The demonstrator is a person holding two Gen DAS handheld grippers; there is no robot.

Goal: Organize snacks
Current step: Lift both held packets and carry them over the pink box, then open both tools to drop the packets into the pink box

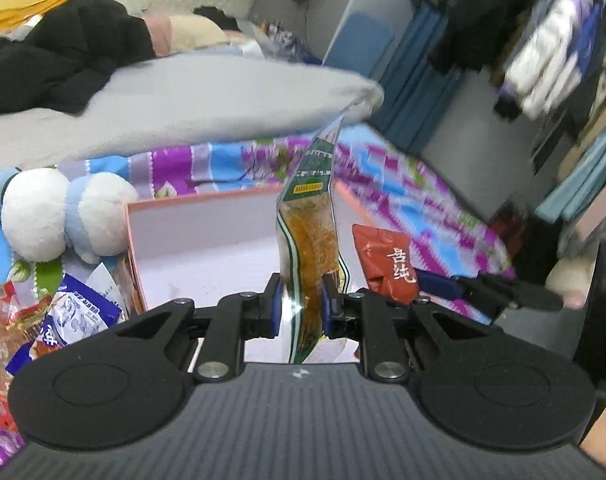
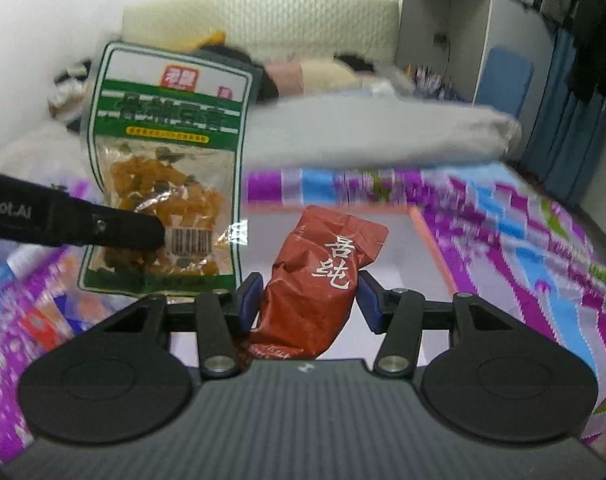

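Note:
My left gripper (image 1: pixel 301 304) is shut on a green-and-white snack bag (image 1: pixel 309 224) of orange pieces, held upright and edge-on above the pink-rimmed white box (image 1: pixel 207 236). The right wrist view shows that green bag (image 2: pixel 167 168) face-on at the left, with the left gripper's finger (image 2: pixel 115 230) across it. My right gripper (image 2: pixel 309 300) is shut on a crumpled red snack bag (image 2: pixel 319 280) with white characters, held over the same box (image 2: pixel 431 240). From the left wrist, the red bag (image 1: pixel 387 264) and the right gripper's fingers (image 1: pixel 443 284) appear just right of the green bag.
A pile of loose snack packets (image 1: pixel 51 316) lies left of the box on the purple patterned bedsheet (image 1: pixel 403 184). A white-and-blue plush toy (image 1: pixel 59 216) sits behind them. A grey blanket (image 1: pixel 191 104) and dark clothes cover the bed's far side.

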